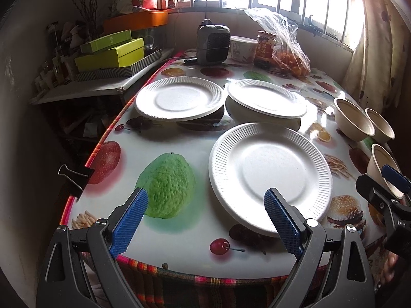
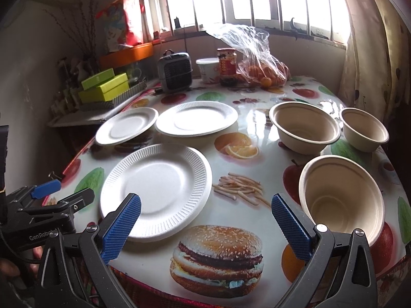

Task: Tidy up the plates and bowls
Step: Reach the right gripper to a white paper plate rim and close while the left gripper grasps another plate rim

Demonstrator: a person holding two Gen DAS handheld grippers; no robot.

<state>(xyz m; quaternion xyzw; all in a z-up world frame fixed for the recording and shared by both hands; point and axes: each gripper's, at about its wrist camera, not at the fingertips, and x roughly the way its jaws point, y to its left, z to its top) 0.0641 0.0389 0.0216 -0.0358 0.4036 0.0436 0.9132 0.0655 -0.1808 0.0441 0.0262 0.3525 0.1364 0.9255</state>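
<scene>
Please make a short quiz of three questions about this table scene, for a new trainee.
1. How many white plates and how many beige bowls are on the table?
2. True or false: the left gripper holds a plate.
3. Which bowl lies nearest the right gripper: A, the far right one; B, the near one beside the printed fries?

Key: 1. three plates, three bowls. 2. false, both grippers are open and empty. 3. B.

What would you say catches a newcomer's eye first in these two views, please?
Three white paper plates lie spread over the left of the bright fruit-and-burger tablecloth, and three beige bowls stand upright on the right. Both tools, left and right, hover open and empty at the near edge. A bag of oranges sits by the window.
</scene>
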